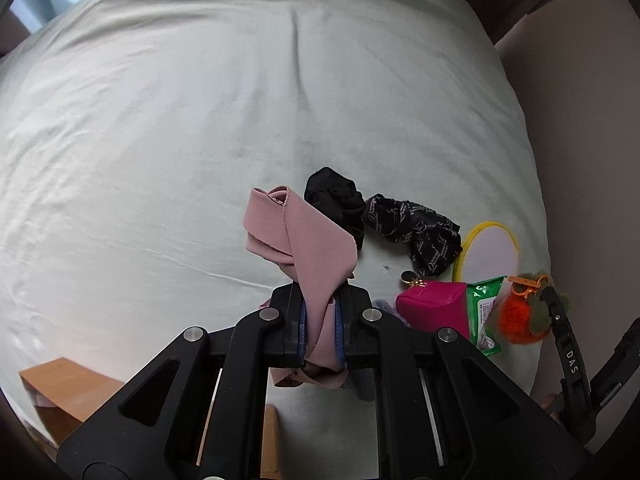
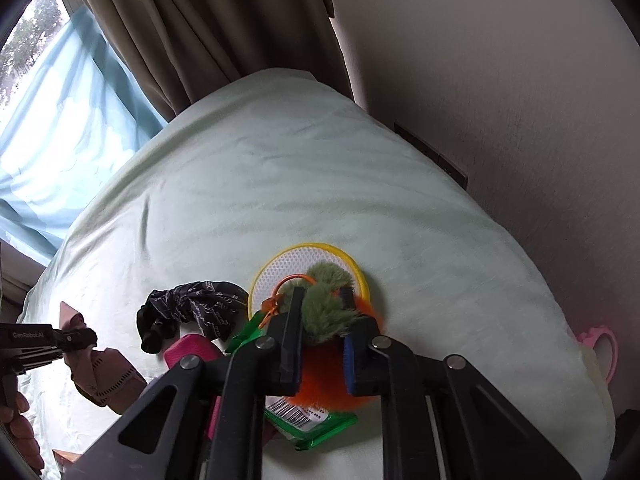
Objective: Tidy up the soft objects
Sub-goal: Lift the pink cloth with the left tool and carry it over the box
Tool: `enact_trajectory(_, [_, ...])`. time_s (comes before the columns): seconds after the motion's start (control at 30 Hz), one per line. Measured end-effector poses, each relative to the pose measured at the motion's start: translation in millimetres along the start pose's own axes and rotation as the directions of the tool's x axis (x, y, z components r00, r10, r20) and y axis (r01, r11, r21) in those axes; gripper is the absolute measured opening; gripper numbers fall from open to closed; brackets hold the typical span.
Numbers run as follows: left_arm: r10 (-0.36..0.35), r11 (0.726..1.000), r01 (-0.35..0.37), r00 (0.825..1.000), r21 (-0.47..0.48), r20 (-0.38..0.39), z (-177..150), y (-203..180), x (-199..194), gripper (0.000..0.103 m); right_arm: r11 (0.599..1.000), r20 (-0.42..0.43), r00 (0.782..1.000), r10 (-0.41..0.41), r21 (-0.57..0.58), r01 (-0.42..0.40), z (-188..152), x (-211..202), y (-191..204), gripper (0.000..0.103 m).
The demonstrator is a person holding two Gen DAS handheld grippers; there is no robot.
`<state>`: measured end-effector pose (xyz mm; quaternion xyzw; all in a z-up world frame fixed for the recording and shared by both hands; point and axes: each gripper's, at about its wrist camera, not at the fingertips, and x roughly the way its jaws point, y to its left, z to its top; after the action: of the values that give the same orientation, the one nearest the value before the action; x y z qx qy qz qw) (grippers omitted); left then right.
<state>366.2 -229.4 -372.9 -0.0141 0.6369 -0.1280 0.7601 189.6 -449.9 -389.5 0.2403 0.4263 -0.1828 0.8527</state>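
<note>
Both tongs are closed on something soft. Left gripper pinches a pink cloth, jaws narrow with the fabric bunched between the blue pads; the cloth's long axis runs forward along the fingers and droops over their tips, clear of the bed. Right gripper clamps a fuzzy toy (green fur on top, orange below, with an orange clip), which sits just over the heap.

That heap lies right of the left gripper and directly beneath the right one: a black scrunchie, a printed black cloth, a yellow-rimmed disc, a magenta pouch and a green packet, all touching or nearly so. The right hand is the nearer one to all of these.

A cardboard box shows at the lower left of the left wrist view, below the bed's edge; only a slice of it is seen, and its contents cannot be told. It lies on the left gripper's side, so the pink cloth is probably the closer load if the box is the target.
</note>
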Motion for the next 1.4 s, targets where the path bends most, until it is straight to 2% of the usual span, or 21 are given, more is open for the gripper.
enact_trajectory(0.23, [-0.037, 0.999, 0.037, 0.997, -0.003, 0.07, -17.3, 7.0, -33.0, 0.009, 0.999, 0.049, 0.999, 0.022, -0.033, -0.02, 6.9, -30.7, 10.0, 0.011])
enact_trajectory(0.53, [-0.096, 0.994, 0.104, 0.975, -0.03, 0.198, -39.7, 25.9, -137.9, 0.009, 0.986, 0.108, 0.989, 0.096, -0.145, -0.08, 19.7, -110.2, 47.0, 0.007])
enact_trajectory(0.67, [-0.094, 0.993, 0.109, 0.966, -0.049, 0.243, -64.9, 46.2, -186.4, 0.009, 0.964, 0.108, 0.981, 0.161, -0.229, -0.134, 17.3, -156.1, 78.2, 0.006])
enact_trajectory(0.83, [-0.078, 0.991, 0.102, 0.97, -0.09, 0.231, -108.6, 87.5, -224.7, 0.009, 0.933, 0.066, 0.971, 0.23, -0.3, -0.2, -8.1, -201.5, 117.2, 0.006])
enact_trajectory(0.93, [-0.061, 0.992, 0.08, 0.981, -0.098, 0.183, -140.0, 114.5, -222.1, 0.009, 0.921, 0.03, 0.969, 0.246, -0.319, -0.224, -34.5, -211.7, 129.2, 0.006])
enact_trajectory(1.1, [-0.028, 0.996, 0.033, 0.998, -0.088, 0.059, -181.5, 147.8, -178.8, 0.009, 0.914, -0.043, 0.971, 0.236, -0.33, -0.237, -92.2, -205.6, 140.5, 0.006])
enact_trajectory(1.23, [-0.019, 0.997, 0.018, 1.0, -0.073, -0.016, -202.9, 160.3, -145.1, 0.009, 0.922, -0.078, 0.973, 0.217, -0.311, -0.23, -123.8, -196.4, 142.4, 0.006])
enact_trajectory(1.4, [-0.03, 0.998, 0.027, 0.998, -0.057, -0.055, -217.9, 167.1, -125.1, 0.009, 0.931, -0.074, 0.977, 0.201, -0.296, -0.214, -148.0, -188.7, 141.6, 0.006])
